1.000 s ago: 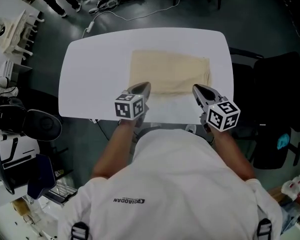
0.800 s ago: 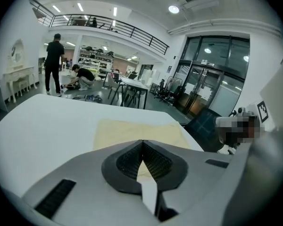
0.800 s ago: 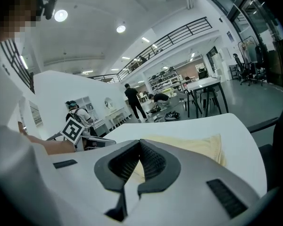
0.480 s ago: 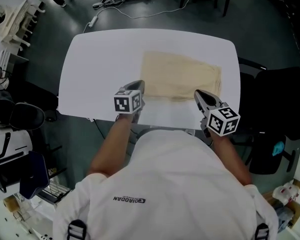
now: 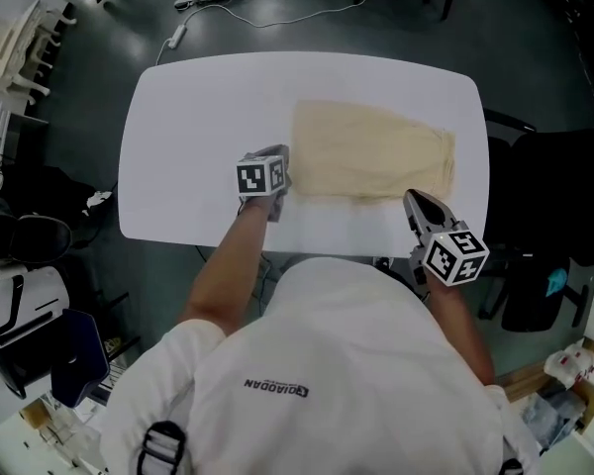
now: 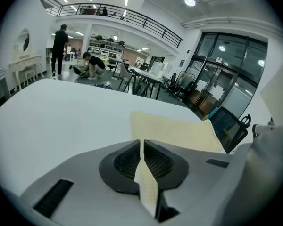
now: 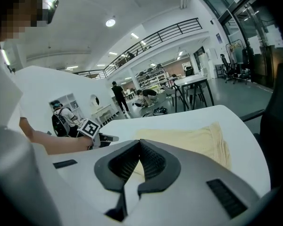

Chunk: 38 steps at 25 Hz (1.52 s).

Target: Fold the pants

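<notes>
Two bare forearms reach forward from the person's white shirt in the head view. The left one stretches further out over the white worktop [image 5: 188, 137], and the left gripper [image 5: 279, 156] points away and down. The right gripper [image 5: 413, 198] hangs back near the worktop's near edge, angled up and left. The pants [image 5: 376, 151] lie flat as a cream, folded oblong. Their left edge is at the left gripper's tip and their near edge is just ahead of the right gripper's tip.

Seen from the left gripper view, the left gripper [image 6: 141, 142] has its jaws closed on a thin strip of the cream cloth. The strip runs back between the pads, while the rest of the pants [image 6: 179, 133] spreads ahead and to the right.

From the right gripper view, the right gripper [image 7: 139, 141] has its jaws meeting at the tips. Whether any cloth is caught there cannot be told. The pants [image 7: 198, 142] lie straight ahead, with rumpled layered edges on their right side.
</notes>
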Available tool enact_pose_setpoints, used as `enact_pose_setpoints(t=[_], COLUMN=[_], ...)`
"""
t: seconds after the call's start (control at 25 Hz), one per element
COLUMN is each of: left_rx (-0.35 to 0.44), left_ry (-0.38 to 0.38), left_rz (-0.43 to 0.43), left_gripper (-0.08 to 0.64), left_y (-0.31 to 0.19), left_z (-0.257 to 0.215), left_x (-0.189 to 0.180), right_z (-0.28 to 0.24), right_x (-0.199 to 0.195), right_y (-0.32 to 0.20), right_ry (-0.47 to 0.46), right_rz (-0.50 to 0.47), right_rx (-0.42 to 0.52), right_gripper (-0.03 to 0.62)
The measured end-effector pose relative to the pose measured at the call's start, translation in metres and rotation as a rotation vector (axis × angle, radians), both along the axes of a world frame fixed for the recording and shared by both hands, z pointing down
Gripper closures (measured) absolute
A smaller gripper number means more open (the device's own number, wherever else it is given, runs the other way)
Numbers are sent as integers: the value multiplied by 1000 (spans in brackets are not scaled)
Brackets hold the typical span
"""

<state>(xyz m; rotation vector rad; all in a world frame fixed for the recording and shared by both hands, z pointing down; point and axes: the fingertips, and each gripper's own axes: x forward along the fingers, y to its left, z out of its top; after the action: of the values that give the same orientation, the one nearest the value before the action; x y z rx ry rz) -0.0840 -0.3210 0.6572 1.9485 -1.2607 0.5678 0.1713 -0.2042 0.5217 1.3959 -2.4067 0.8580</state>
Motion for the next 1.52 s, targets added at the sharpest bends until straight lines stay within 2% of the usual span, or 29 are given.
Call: enact_pose_setpoints(t=[0.12, 0.2, 0.36, 0.48, 0.8, 1.12, 1.28, 1.36, 1.52], left_rx=[-19, -30, -39, -69, -113, -74, -34, -23, -41], left_ry=[4, 16, 32, 13, -94, -237, -240, -242, -216], left_rz=[23, 35, 52, 80, 122, 164, 174, 194, 154], left_gripper=[520, 468, 443, 399, 385, 393, 419, 489, 500], left_y=[-7, -8, -16, -17, -14, -13, -12, -10, -12], left_z=[14, 21, 29, 41, 65, 71, 74, 74, 69], left_x=[-1, 0, 9, 18, 28, 31, 34, 39, 40], right_z=[5, 8, 15, 18, 15, 10, 10, 9, 8], right_x=[4, 5, 11, 15, 30, 37, 41, 44, 50], right_y=[6, 13, 18, 19, 28, 33, 39, 40, 41], right_ry=[10, 17, 23, 24, 43, 44, 46, 43, 28], right_rz=[47, 76, 111, 124, 156, 165, 163, 166, 149], right_rx=[-18, -33, -54, -61, -60, -58, -55, -50, -35], right_gripper=[574, 574, 574, 574, 574, 574, 574, 574, 574])
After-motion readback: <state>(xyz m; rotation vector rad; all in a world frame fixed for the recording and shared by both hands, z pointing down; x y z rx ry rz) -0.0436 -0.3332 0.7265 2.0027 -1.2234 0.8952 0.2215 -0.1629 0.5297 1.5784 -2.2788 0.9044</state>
